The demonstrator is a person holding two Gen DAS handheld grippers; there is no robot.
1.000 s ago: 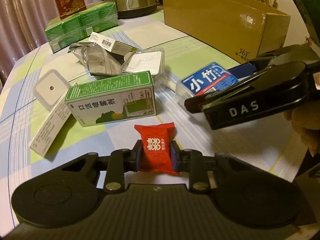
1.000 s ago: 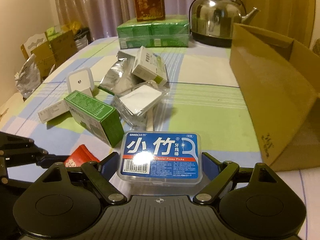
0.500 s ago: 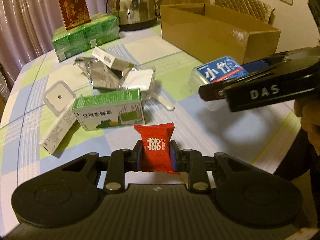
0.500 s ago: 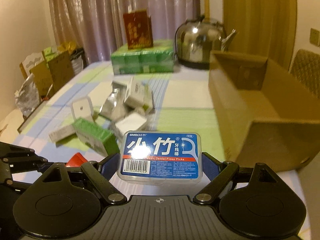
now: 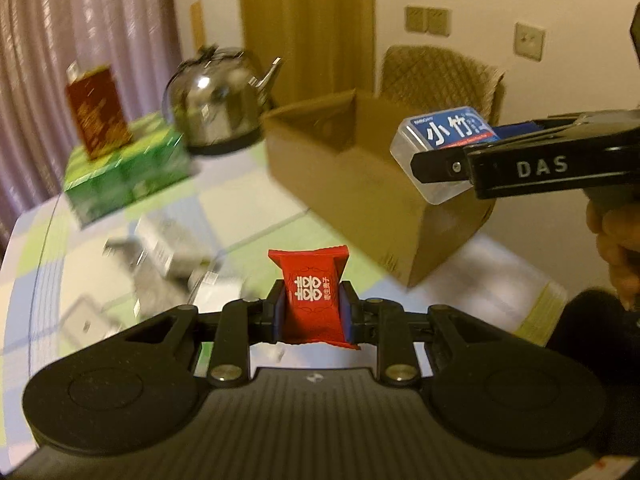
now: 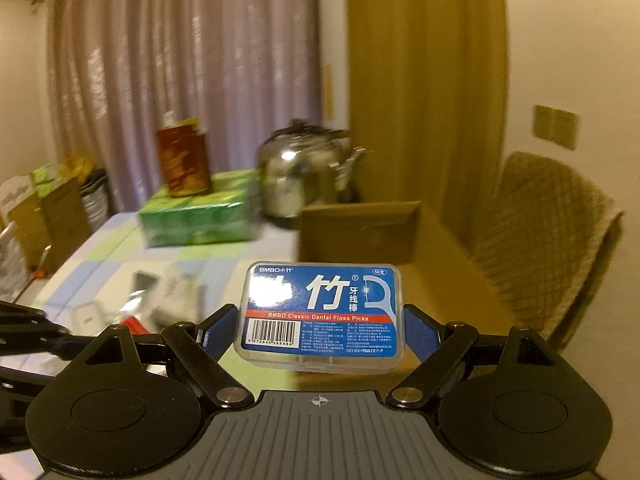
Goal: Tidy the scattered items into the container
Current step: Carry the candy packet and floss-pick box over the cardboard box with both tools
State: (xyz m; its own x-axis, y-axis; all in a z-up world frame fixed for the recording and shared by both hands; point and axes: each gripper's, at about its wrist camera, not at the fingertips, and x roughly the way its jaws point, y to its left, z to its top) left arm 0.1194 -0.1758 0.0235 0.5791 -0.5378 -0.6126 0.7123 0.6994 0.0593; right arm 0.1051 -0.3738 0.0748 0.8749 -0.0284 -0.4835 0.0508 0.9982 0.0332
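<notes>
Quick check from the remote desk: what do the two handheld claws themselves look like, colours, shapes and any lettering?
Both are matte black. Each claw has two round discs flanking a ribbed grey centre plate with a small crosshair mark, silver pivot screws, linkage bars and blue pads. The left claw shows this; so does the right claw. The right one's side reads DAS in white.

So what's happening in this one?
A person is clearing a cluttered table with two hand-held tongs. The left tongs grip a red candy packet; the right tongs grip a blue floss pick box. Both are held in the air near the open cardboard box; neither is dropped in yet.
</notes>
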